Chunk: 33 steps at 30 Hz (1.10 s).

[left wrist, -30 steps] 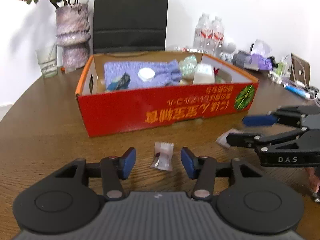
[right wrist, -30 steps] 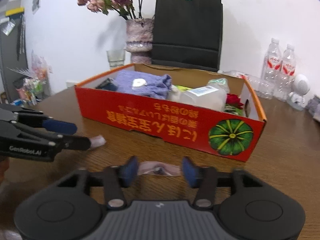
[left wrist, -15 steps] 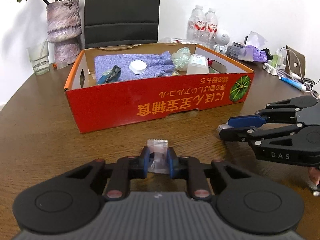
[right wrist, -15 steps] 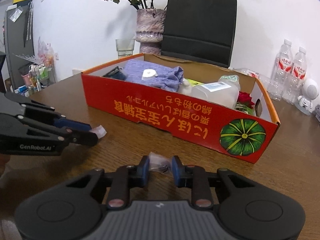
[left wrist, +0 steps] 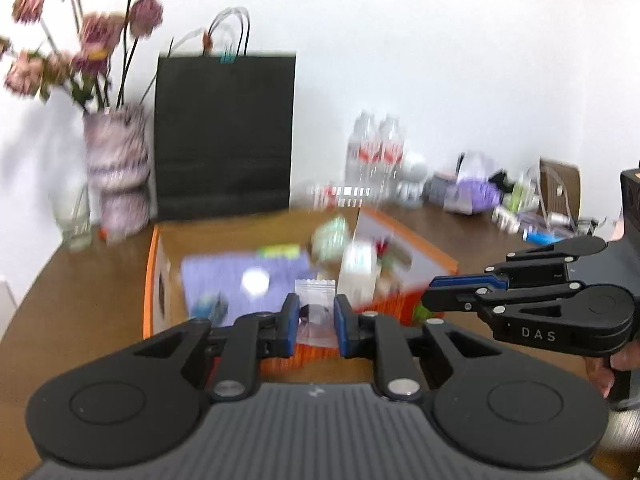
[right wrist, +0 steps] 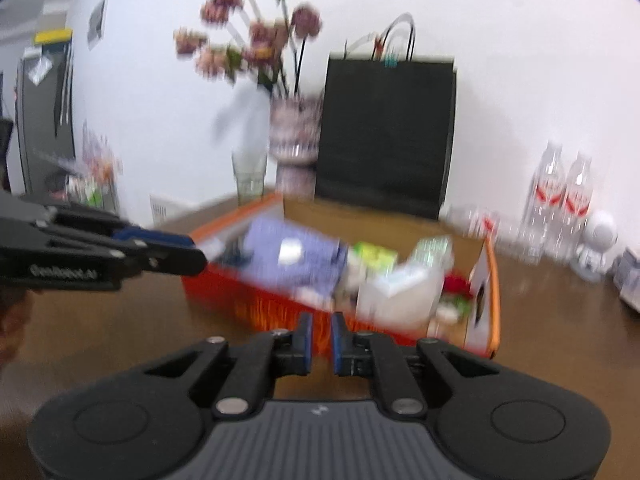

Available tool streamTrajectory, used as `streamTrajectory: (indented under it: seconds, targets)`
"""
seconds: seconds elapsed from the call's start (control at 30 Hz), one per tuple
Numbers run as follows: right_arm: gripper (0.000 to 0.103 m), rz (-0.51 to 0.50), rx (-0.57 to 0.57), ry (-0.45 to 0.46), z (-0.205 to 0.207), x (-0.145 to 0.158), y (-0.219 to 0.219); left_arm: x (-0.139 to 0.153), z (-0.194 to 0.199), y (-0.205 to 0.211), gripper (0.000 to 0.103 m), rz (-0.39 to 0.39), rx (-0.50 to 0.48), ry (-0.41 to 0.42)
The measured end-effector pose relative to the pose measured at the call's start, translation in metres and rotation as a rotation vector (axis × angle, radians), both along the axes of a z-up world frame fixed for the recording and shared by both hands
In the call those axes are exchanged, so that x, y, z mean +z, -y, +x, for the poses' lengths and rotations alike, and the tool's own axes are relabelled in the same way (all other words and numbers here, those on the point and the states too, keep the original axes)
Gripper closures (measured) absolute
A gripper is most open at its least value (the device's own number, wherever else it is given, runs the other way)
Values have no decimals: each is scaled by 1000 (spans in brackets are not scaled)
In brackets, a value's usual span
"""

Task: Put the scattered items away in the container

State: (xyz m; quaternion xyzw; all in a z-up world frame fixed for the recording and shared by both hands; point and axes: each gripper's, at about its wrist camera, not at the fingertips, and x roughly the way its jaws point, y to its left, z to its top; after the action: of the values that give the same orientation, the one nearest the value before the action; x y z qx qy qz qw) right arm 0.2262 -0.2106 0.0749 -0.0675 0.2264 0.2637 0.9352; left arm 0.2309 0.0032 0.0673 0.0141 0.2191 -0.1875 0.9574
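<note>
Left claw (left wrist: pixel 316 322) clamped on a clear candy wrapper (left wrist: pixel 314 312), raised before the red box (left wrist: pixel 400 304) mid-table. Right claw (right wrist: pixel 319 338) pinched nearly closed, nothing visible between its pads.

Both wrist views toward shared box (left wrist: pixel 160 280)

Two grippers — left gripper (left wrist: pixel 316 322), right gripper (right wrist: pixel 319 340) — one sachet (left wrist: pixel 314 300), one box (right wrist: pixel 490 276), two bottles (right wrist: pixel 564 196).
</note>
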Motion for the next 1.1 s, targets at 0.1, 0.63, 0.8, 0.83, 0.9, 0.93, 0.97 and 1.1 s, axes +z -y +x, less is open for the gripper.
streamTrajectory:
  seconds: [0.1,0.63,0.8,0.83,0.9,0.93,0.97,1.1]
  targets:
    - [94,18,-22,57,18,25,0,19,23,6,84,-15,6,36]
    - [35,11,-100,-81,98,-6,2,-24,137,-3,26,-109,101,-203]
    - [35,-24,-14,-85,47,-20,21,-22,89,-13,0,-79,102,-117]
    - [35,-42,-8,-86,36,-24,22,-21,79,-14,0,-75,99,-104]
    - [35,-84,-15,-103,22,-36,24,-21,61,-17,0,-80,93,-90]
    - [35,-103,-22,-120,19,-45,23,-22,52,-19,0,-90,87,-90]
    - [35,-114,-33,-143,21,-53,22,-23,45,-20,0,-101,83,-95]
    - [40,-117,-79,-195,34,-79,18,-35,23,-25,0,-108,70,-133]
